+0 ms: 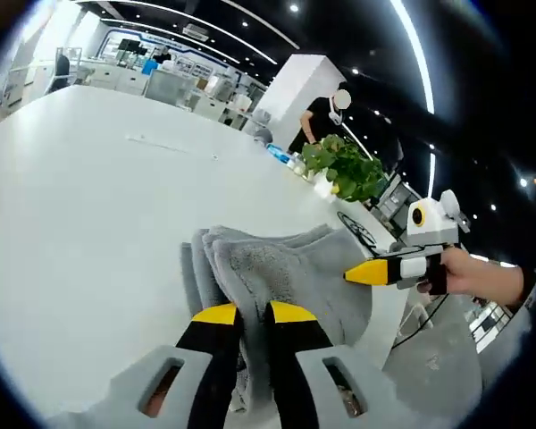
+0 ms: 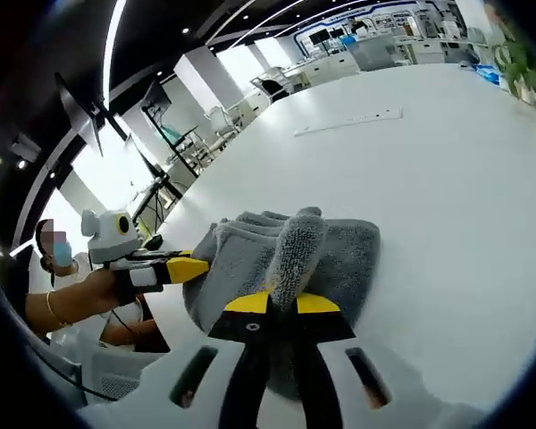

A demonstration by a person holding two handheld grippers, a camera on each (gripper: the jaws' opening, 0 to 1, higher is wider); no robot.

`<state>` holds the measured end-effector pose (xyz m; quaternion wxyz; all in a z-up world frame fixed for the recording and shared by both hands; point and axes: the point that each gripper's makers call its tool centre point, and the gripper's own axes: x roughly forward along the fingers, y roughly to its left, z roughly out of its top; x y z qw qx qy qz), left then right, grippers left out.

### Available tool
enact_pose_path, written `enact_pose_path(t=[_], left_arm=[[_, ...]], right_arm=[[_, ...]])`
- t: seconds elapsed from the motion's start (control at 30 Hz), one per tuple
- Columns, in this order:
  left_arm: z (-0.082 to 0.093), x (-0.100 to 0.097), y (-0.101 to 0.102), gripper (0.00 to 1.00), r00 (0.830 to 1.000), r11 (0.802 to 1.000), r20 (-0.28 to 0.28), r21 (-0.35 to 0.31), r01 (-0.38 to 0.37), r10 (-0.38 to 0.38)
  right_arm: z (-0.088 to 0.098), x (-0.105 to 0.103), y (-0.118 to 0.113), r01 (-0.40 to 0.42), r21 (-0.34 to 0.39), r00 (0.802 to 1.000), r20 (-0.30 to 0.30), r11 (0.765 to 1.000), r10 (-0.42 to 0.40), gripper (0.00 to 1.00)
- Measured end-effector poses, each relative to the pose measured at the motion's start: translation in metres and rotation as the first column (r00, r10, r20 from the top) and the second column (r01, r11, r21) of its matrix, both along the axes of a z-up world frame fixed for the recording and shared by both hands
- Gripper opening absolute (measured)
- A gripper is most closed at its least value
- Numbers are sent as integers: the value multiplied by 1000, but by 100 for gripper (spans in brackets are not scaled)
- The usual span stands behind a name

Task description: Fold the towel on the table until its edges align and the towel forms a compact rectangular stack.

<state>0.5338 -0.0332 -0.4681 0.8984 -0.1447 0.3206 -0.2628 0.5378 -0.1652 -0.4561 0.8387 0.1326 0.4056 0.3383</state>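
Bunched on the white desk (image 1: 89, 179), the grey towel (image 1: 286, 268) looks soft, light and floppy, so both left tongs (image 1: 254, 315) and right tongs (image 2: 282, 305) pinch raised folds near its edge.

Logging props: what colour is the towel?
Grey, plain; the towel shows best in the right gripper view.

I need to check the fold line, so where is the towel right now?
The grey towel lies bunched near the white table's edge, pinched from opposite sides by the left claw and the right claw, with a potted plant beyond it.
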Motion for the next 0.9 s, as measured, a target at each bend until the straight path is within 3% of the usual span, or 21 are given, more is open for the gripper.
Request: enact_pose_path(t=[0.13, 0.4, 0.5, 0.73, 0.8, 0.83, 0.9], left_arm=[[4, 7, -4, 11, 1000, 1000, 25, -7, -10, 10], [9, 25, -10, 10, 994, 998, 101, 58, 26, -32], [3, 28, -13, 10, 994, 994, 91, 94, 47, -55], [-17, 35, -11, 10, 995, 989, 62, 132, 64, -72], [-29, 34, -9, 10, 996, 985, 36, 156, 77, -84], [-34, 33, -10, 10, 996, 983, 29, 164, 81, -87], [-34, 33, -11, 10, 997, 989, 26, 136, 65, -69]], right_arm=[[-11, 9, -1, 25, -21, 1000, 0, 999, -25, 5], [-33, 12, -15, 124, -37, 992, -33, 992, -126, 6], [-43, 11, -17, 150, -48, 988, -42, 988, -152, 6], [-44, 11, -15, 169, -21, 984, -50, 985, -170, 7], [-47, 11, -15, 148, -31, 988, -28, 988, -149, 6], [-49, 13, -14, 118, -44, 993, 16, 992, -117, 6], [-52, 15, -17, 95, -66, 994, 50, 993, -92, 6]])
